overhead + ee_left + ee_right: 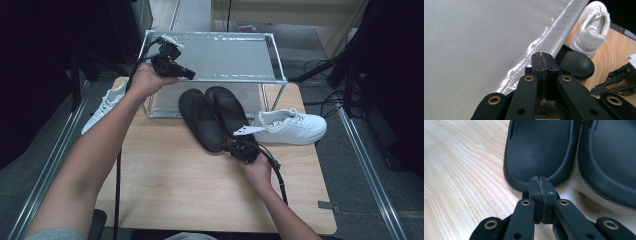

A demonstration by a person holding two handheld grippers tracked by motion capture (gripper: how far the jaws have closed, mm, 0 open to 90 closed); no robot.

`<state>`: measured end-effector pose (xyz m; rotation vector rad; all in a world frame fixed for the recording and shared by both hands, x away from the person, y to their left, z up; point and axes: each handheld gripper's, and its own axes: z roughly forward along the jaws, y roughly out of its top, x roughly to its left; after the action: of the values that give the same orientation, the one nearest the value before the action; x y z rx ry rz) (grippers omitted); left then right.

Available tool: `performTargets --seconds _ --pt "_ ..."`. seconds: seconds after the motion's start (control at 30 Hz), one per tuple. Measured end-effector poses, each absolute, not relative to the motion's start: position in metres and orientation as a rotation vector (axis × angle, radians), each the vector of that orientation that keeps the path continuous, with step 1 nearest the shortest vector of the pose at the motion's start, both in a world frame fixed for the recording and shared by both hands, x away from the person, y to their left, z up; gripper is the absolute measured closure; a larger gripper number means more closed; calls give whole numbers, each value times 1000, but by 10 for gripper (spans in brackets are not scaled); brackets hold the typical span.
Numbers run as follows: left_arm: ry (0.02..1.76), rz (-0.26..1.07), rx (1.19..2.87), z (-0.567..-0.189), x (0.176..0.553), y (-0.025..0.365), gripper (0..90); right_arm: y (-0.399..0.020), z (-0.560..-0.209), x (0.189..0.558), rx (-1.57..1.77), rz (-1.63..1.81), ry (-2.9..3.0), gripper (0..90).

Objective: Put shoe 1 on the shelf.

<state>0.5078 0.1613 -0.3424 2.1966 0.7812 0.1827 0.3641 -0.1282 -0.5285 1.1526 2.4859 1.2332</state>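
Two black slippers lie side by side on the wooden table, toes under a metal rack: the left slipper (200,120) (539,147) and the right slipper (227,107) (609,157). My right gripper (230,147) (540,182) is shut with nothing between its jaws, its tip right at the heel rim of the left slipper. Over the front left part of the rack's grey top shelf (225,57) (474,37), my left gripper (189,75) (542,58) is held shut and empty. The left gripper view also shows a slipper's heel (576,63) and the right gripper (616,85).
A white sneaker (290,127) (591,30) stands on the table just right of the slippers. Another white sneaker (105,107) lies at the table's left edge beside the rack. The rack's lower shelf (165,102) sits behind the slippers. Bare wood table (175,185) spreads toward the front.
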Motion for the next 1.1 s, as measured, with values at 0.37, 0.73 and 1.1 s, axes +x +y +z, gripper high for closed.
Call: performTargets --seconds 0.37,0.73,1.1 --pt "821 188 2187 -348 515 166 900 -125 -531 364 1131 1218 2518 898" --pt "813 231 2181 -350 510 165 900 -115 -531 369 1111 1225 2523 878" --pt "827 218 2171 -351 512 165 900 -96 -531 376 1128 1232 2532 900"
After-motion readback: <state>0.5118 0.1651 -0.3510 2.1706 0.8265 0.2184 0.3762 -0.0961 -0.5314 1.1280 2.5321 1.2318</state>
